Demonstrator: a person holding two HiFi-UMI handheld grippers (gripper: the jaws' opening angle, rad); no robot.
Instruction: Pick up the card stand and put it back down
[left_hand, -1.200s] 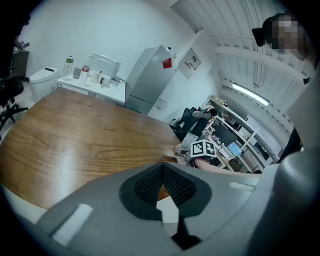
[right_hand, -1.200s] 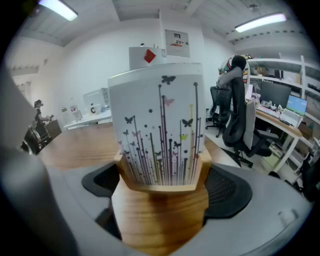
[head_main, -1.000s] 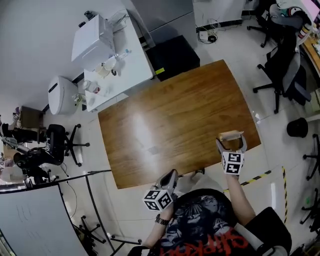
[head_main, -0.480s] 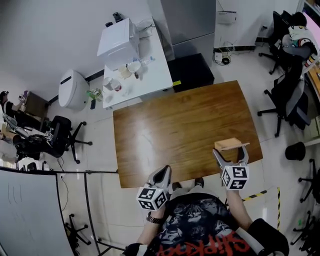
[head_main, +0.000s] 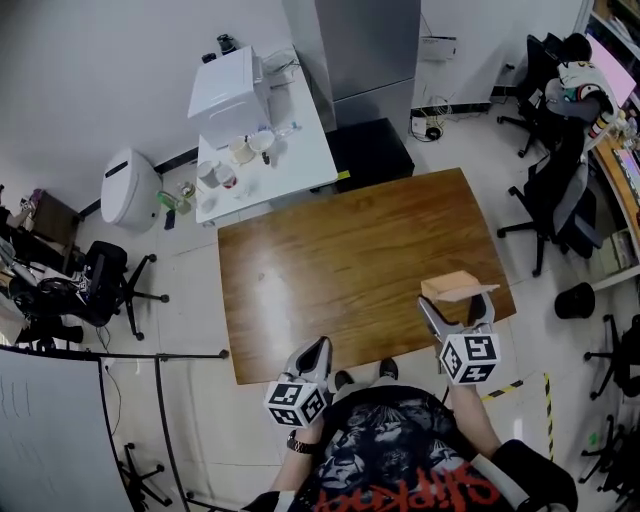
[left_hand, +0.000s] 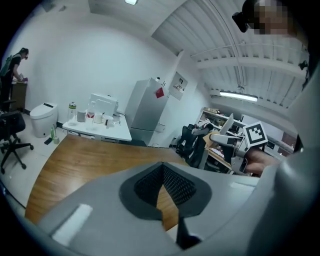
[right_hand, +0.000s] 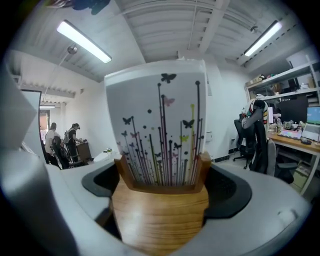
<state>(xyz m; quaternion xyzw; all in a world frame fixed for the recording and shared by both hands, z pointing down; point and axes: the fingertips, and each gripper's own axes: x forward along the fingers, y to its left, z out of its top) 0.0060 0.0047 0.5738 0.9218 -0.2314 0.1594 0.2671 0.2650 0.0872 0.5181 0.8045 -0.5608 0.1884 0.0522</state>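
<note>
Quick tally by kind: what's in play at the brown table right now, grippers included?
Grippers: 2 (left gripper shut and empty; right gripper shut on the card stand)
Card stand: 1, wooden
Card: 1, upright in the stand's slot
Table: 1, brown wood
Total: 5

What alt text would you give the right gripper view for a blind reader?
A wooden card stand, holding a white card printed with butterflies and thin stems, fills the view, clamped between the right gripper's grey jaws. Behind it lies an office with ceiling strip lights.
</note>
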